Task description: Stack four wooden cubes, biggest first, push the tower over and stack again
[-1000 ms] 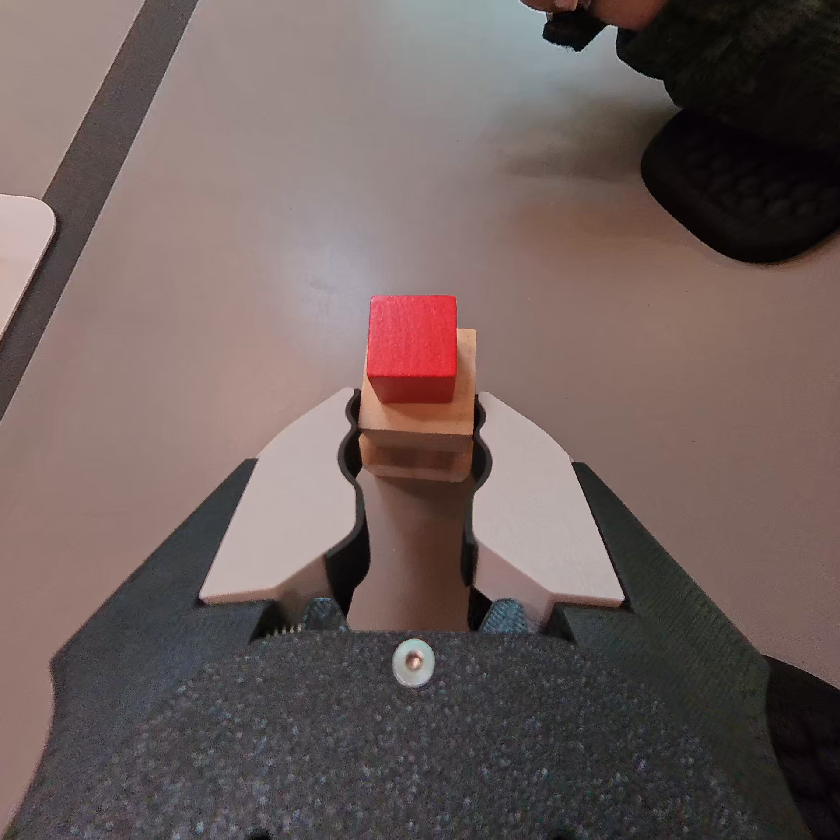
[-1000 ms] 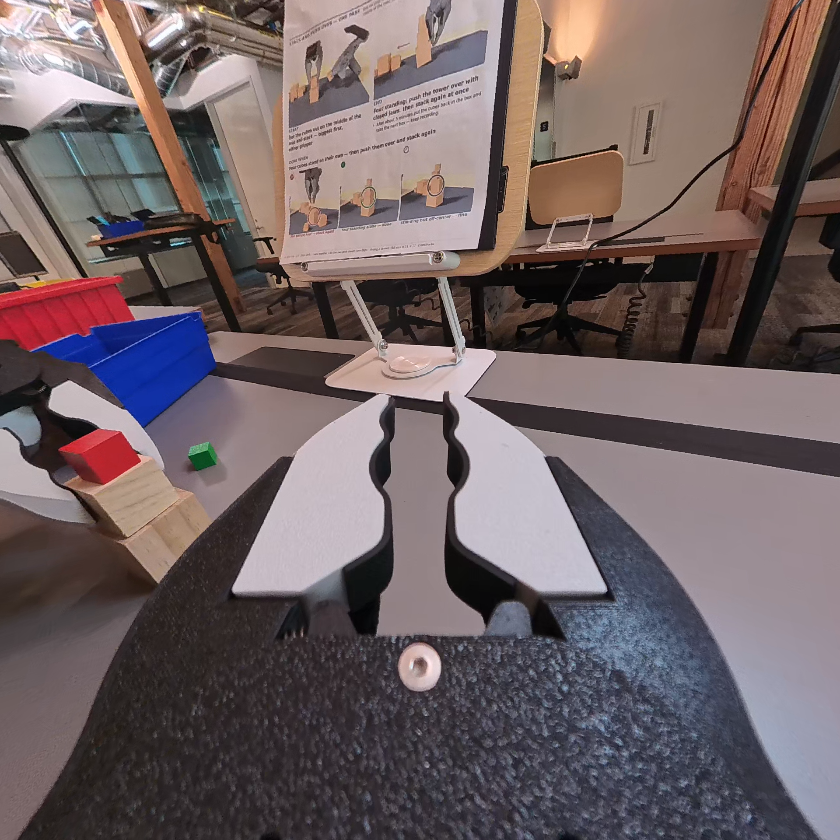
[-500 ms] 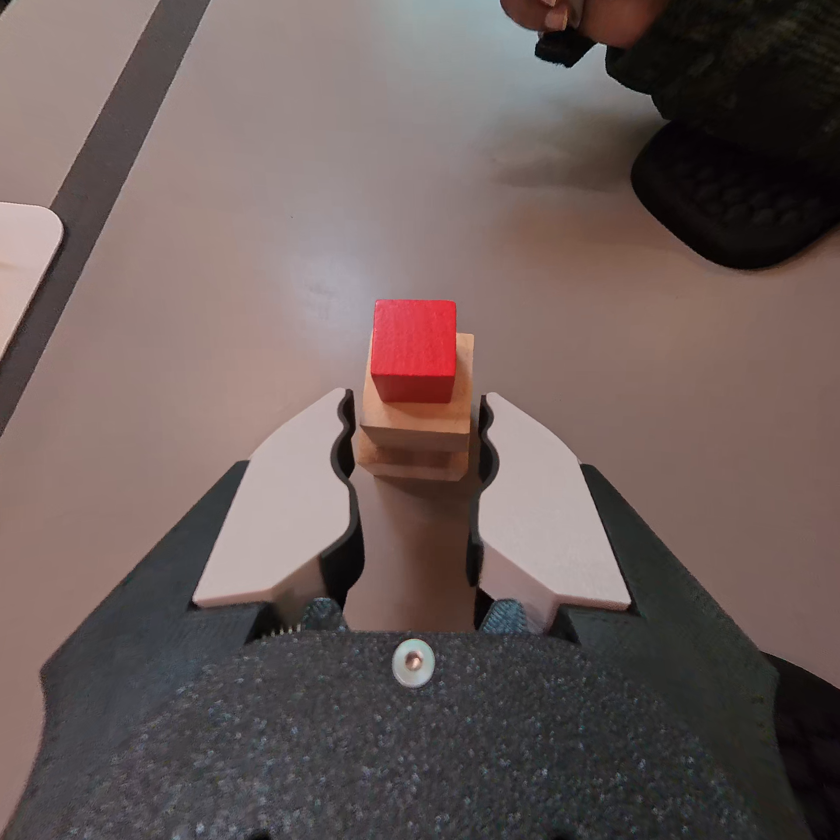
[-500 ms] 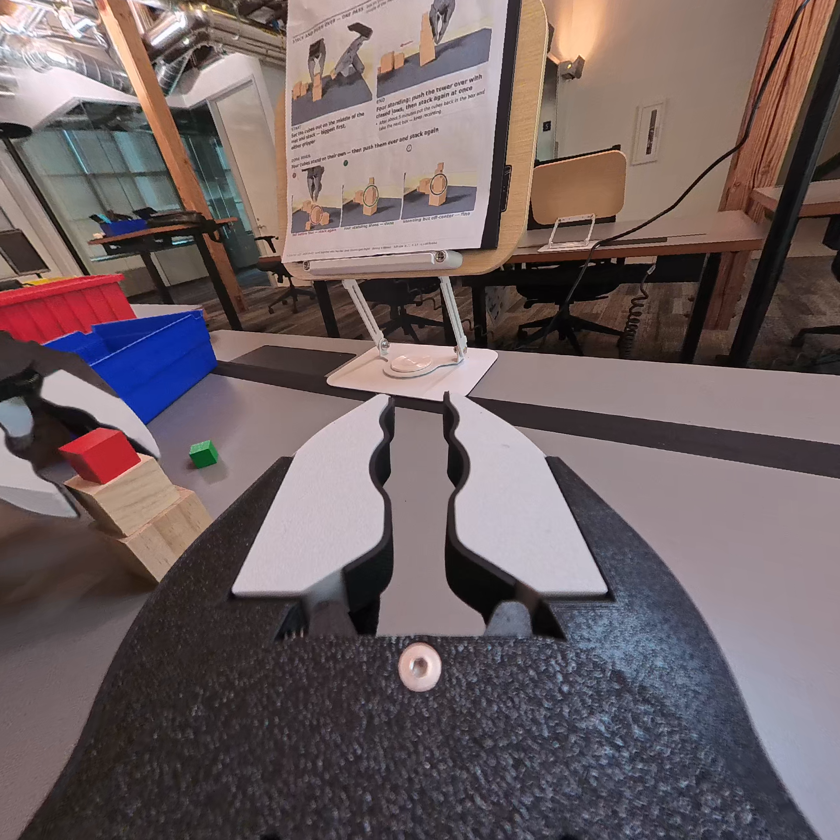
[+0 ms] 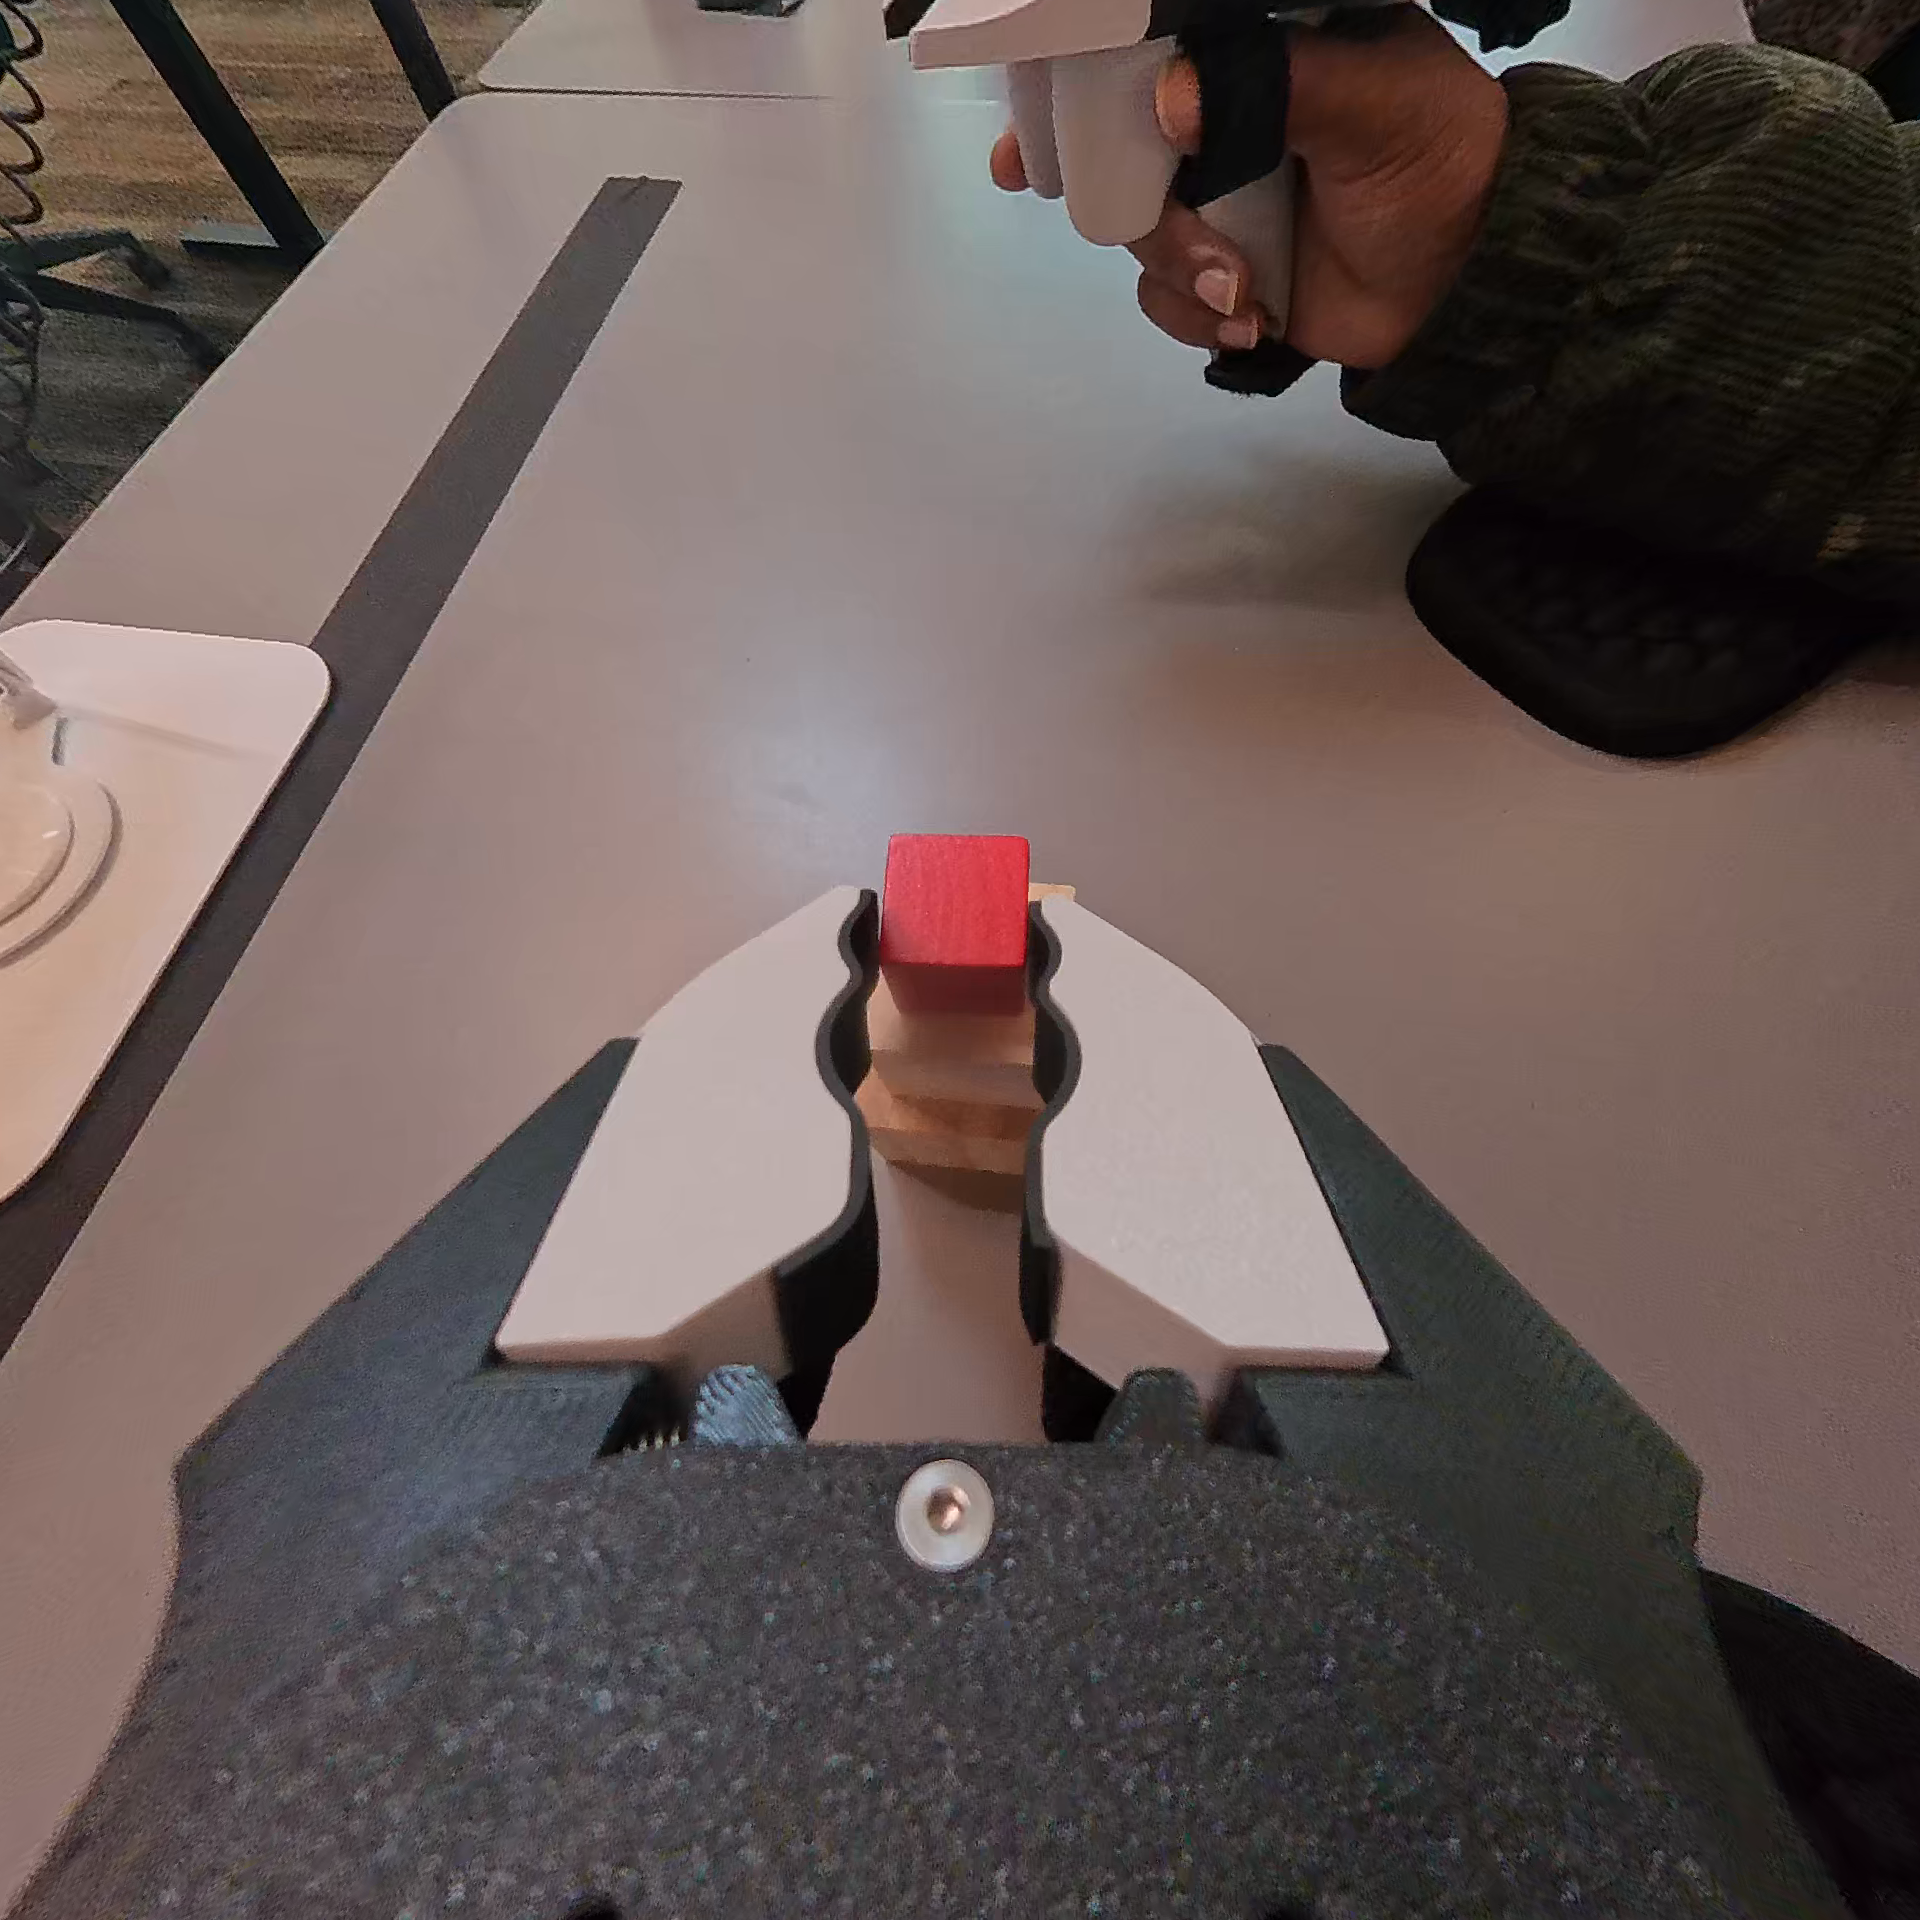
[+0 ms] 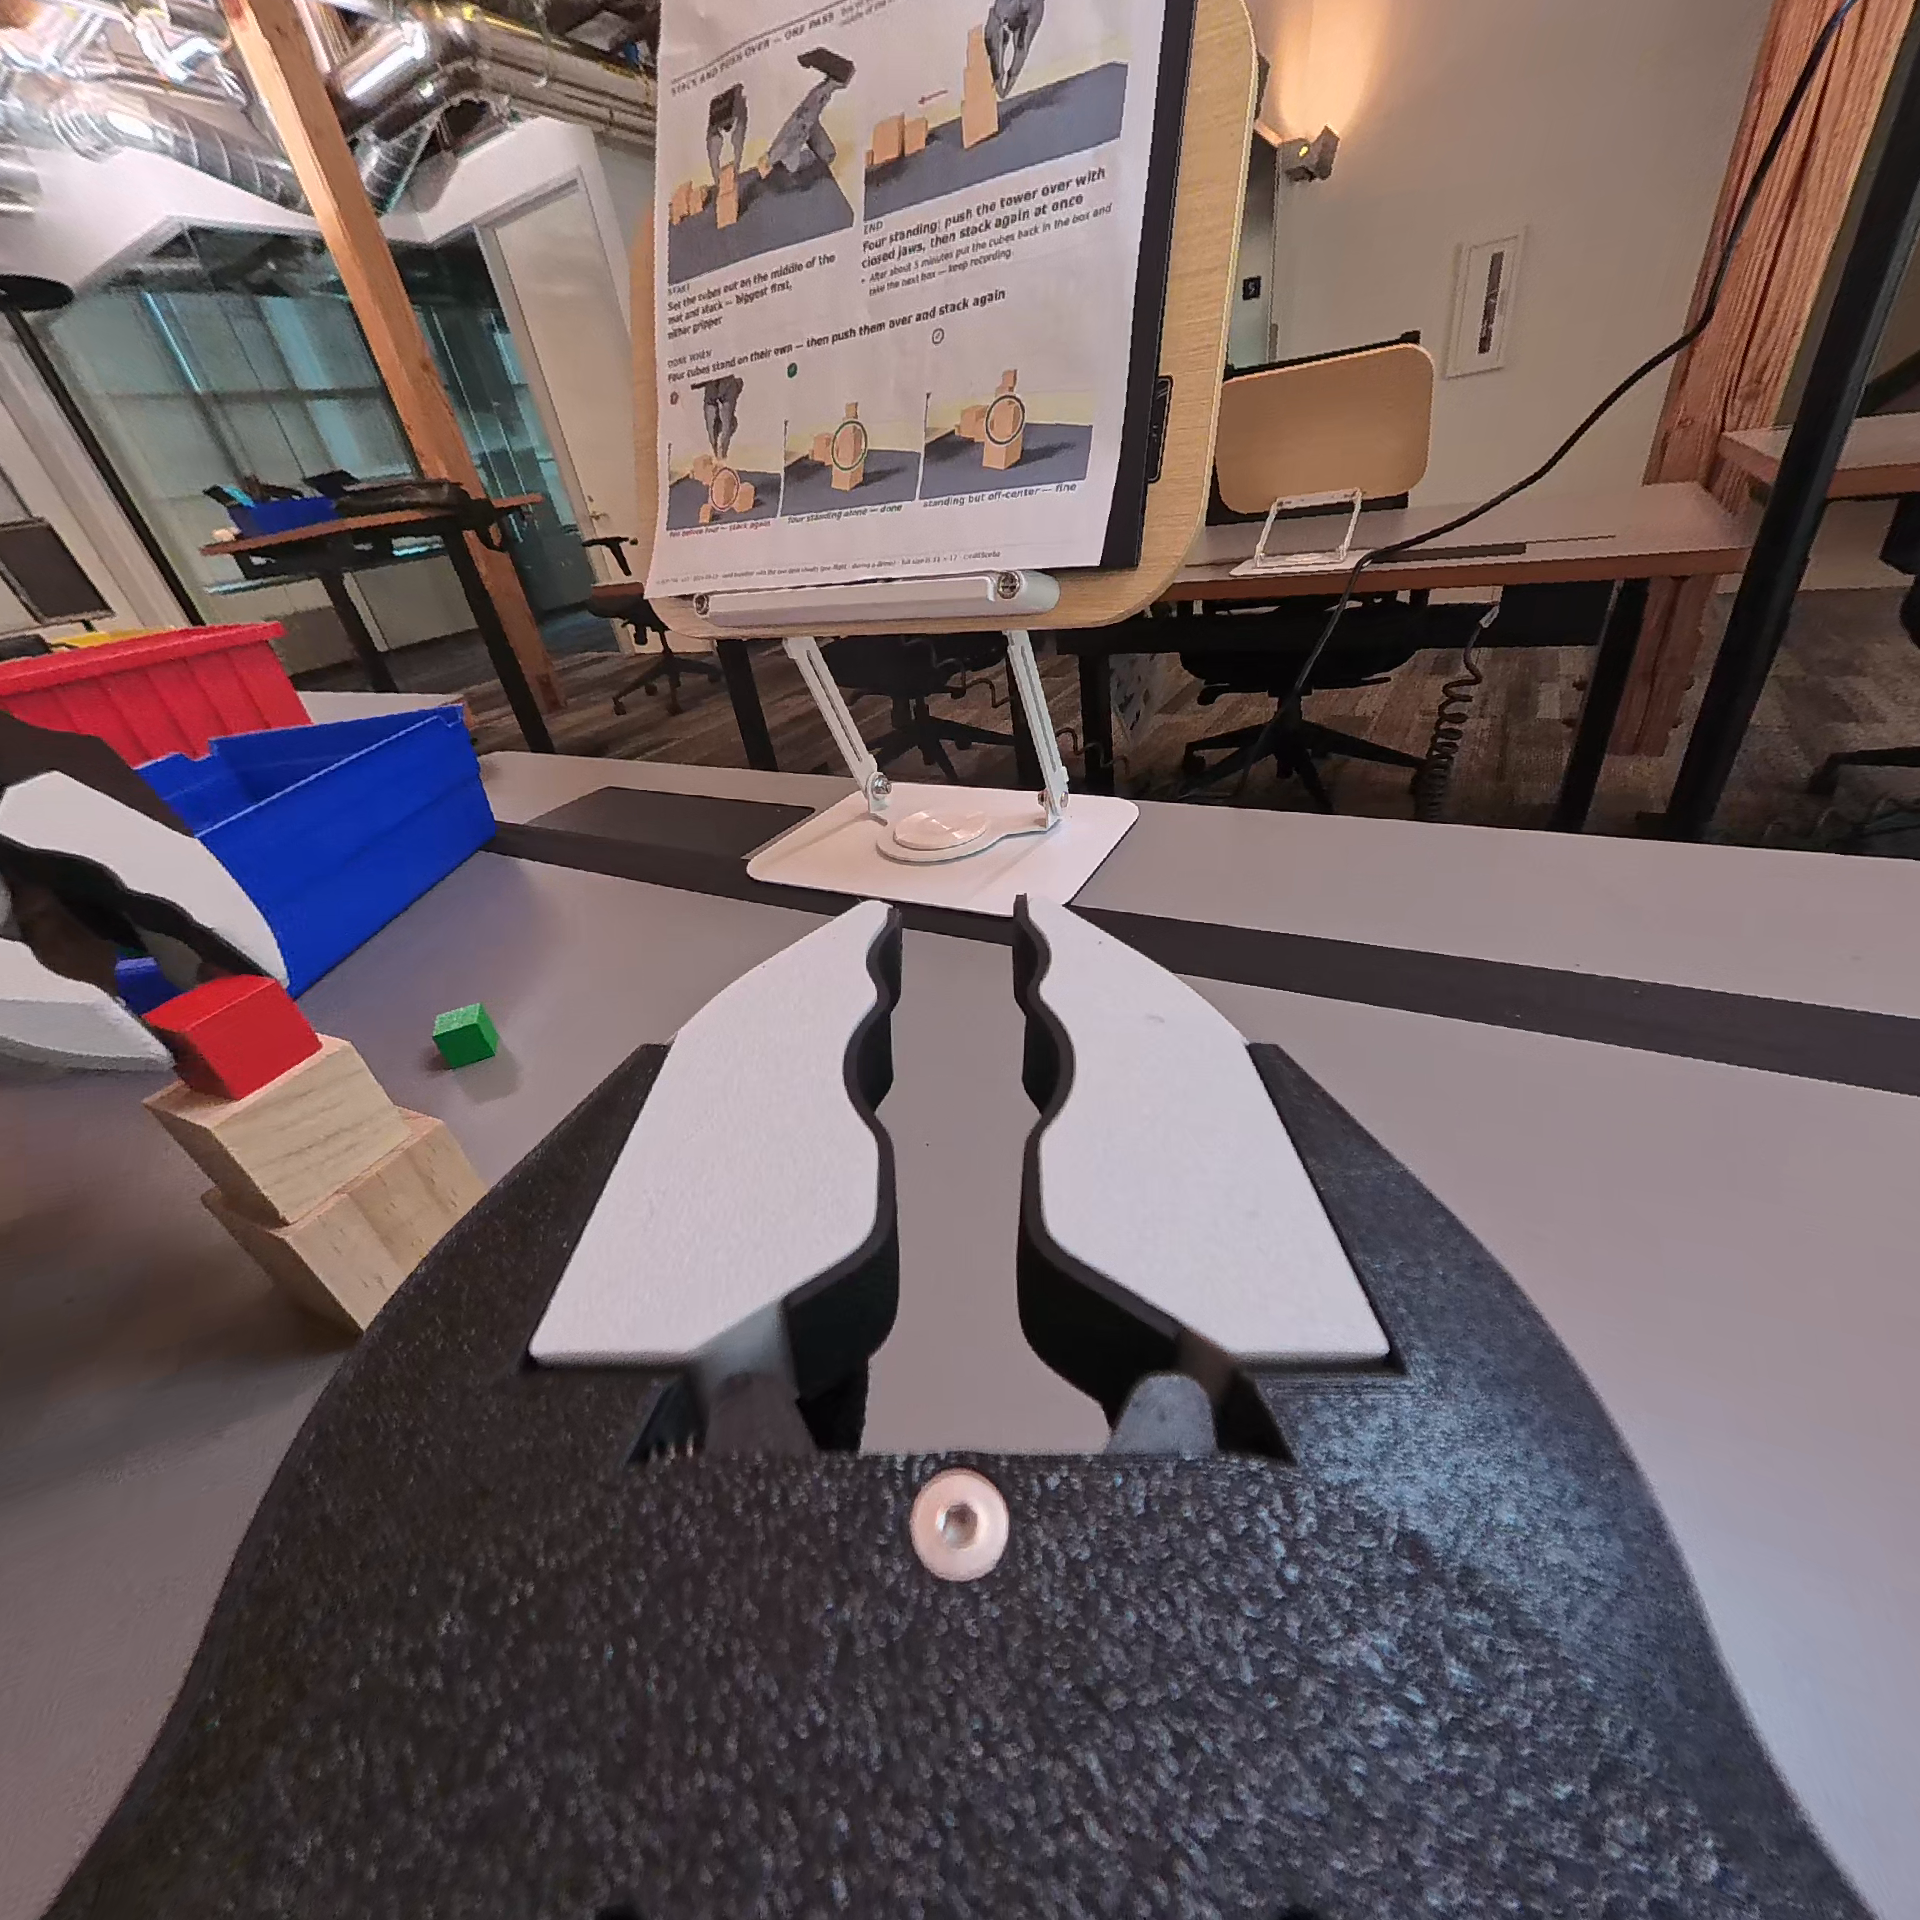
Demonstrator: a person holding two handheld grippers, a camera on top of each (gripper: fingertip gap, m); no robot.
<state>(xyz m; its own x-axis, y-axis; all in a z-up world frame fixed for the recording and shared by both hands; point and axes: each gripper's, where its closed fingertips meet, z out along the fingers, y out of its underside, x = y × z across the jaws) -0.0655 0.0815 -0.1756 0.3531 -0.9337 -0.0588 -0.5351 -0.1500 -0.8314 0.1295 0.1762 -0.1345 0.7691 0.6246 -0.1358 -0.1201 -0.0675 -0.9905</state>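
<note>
A smooth matte grey table [image 5: 935,499] with a dark strip [image 5: 436,540] running along it carries everything. Behind it lies an open office: timber posts, exposed ducts, glass partitions, desks and black swivel chairs on wood-look flooring. A white metal stand [image 6: 940,836] with a rounded base holds a board with a printed sheet [image 6: 894,270].

The left gripper [image 5: 951,925] has its jaws closed onto a red cube [image 5: 954,920], the wavy black pads pressing both sides. The cube, painted with visible grain, tops a stack of two pale wooden blocks [image 6: 312,1174], square-edged and slightly offset. A small green cube [image 6: 463,1035] lies on the table just past the stack, near a blue plastic bin [image 6: 343,821] and a red bin [image 6: 145,686].

The right gripper [image 6: 956,935], held in a hand [image 5: 1340,197] with a ribbed dark sleeve, hovers well apart from the stack, its jaws parted on nothing. A black textured pad [image 5: 1621,644] lies beneath the forearm.
</note>
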